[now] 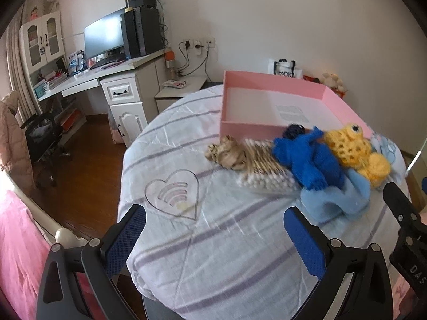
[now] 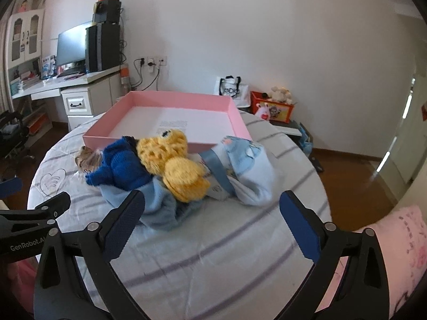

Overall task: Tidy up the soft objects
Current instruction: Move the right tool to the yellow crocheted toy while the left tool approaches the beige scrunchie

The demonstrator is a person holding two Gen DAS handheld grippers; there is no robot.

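A pile of soft things lies on the round cloth-covered table (image 1: 213,240) in front of an empty pink box (image 1: 272,130): a blue knitted toy (image 1: 307,157), a yellow crocheted toy (image 1: 355,149), light blue cloth (image 1: 336,200), a tan scrunchie (image 1: 226,153) and a pack of cotton swabs (image 1: 264,170). In the right wrist view I see the blue toy (image 2: 122,165), yellow toy (image 2: 173,165), pale blue fabric (image 2: 250,176) and the box (image 2: 170,117). My left gripper (image 1: 213,229) is open and empty, short of the pile. My right gripper (image 2: 210,216) is open and empty, just before the pile.
A clear heart-shaped dish (image 1: 173,192) lies on the cloth left of the pile. A desk with monitor (image 1: 104,40) and a chair (image 1: 42,138) stand at far left. A red toy box (image 2: 272,109) and white bag (image 2: 232,90) sit behind the table. Pink bedding (image 2: 395,253) lies at right.
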